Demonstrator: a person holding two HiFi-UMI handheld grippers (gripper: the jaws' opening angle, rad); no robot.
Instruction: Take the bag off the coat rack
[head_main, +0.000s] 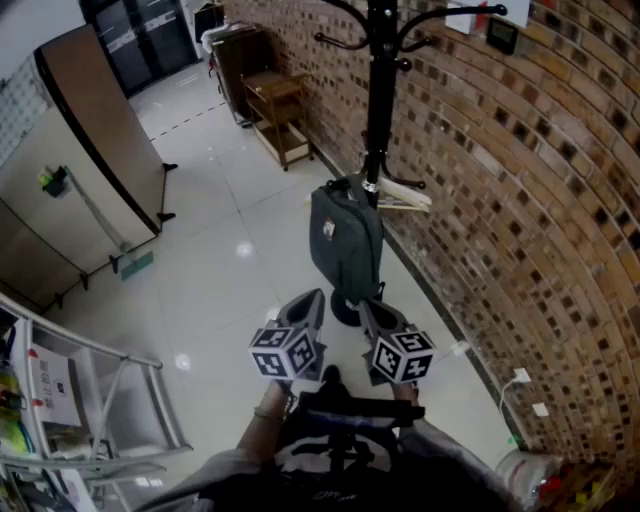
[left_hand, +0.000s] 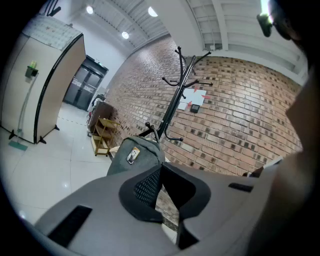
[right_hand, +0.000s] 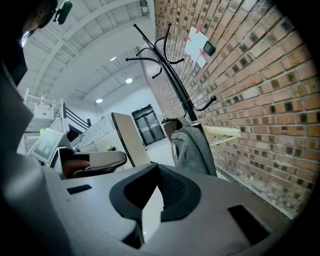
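Observation:
A grey bag (head_main: 345, 245) hangs by its top from a low hook of the black coat rack (head_main: 380, 100), close to the brick wall. Both grippers are held side by side just in front of the bag and below it, apart from it. My left gripper (head_main: 315, 297) and my right gripper (head_main: 366, 304) are both shut with nothing between the jaws. In the left gripper view the bag (left_hand: 134, 156) shows just beyond the closed tips of the left gripper (left_hand: 161, 169). In the right gripper view the bag (right_hand: 194, 150) hangs to the right of the closed right gripper (right_hand: 157, 168), under the coat rack (right_hand: 175, 82).
A wooden hanger (head_main: 405, 197) hangs on the rack beside the bag. The brick wall (head_main: 520, 200) runs along the right. A wooden shelf cart (head_main: 280, 115) stands further back. A beige partition (head_main: 95, 150) is at the left and a metal rack (head_main: 90, 400) at the lower left.

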